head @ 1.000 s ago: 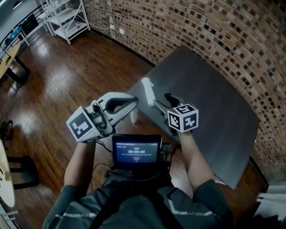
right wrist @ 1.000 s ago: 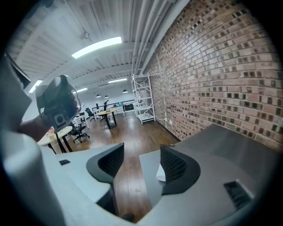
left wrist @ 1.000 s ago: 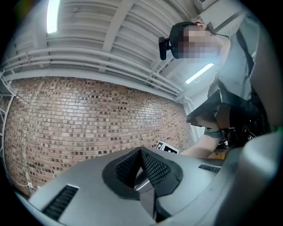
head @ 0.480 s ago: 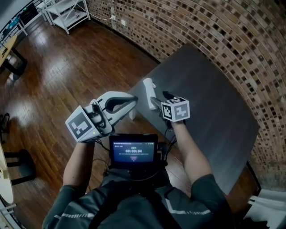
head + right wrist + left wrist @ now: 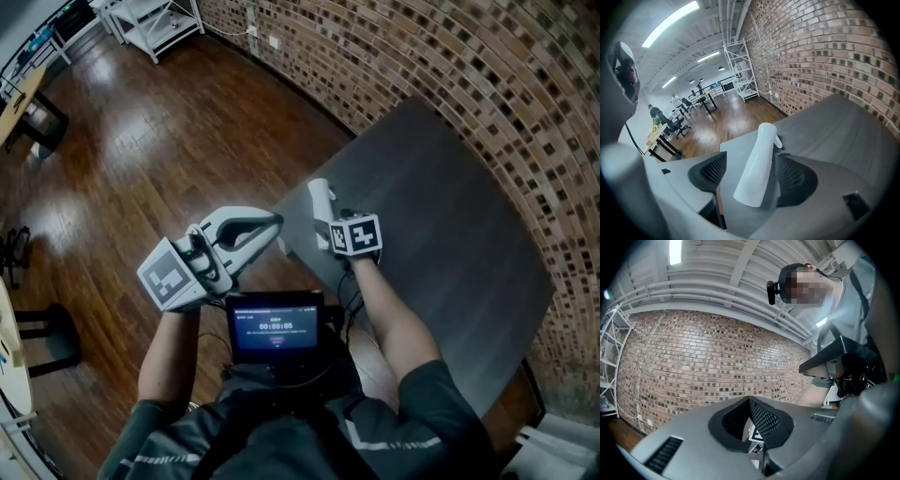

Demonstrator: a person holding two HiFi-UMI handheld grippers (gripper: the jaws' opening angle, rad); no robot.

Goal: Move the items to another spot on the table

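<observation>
We see a white spray bottle (image 5: 757, 164), a dark grey table (image 5: 843, 126), a mottled red-brown brick wall (image 5: 825, 47), and glossy brown floorboards (image 5: 141, 141).

In the head view the marker cube (image 5: 355, 234) of the right gripper (image 5: 752, 178) covers its jaws and all but the top of the white bottle (image 5: 320, 190); those jaws have just been opening with the bottle between them, and whether the right pad touches it cannot be told. The person's right forearm (image 5: 394, 323) hides part of the table's (image 5: 450, 206) near edge. Print on the screen (image 5: 275, 324) is too small to read. Between the left gripper's (image 5: 751, 427) drawn-together jaws only a scrap of a square marker shows
</observation>
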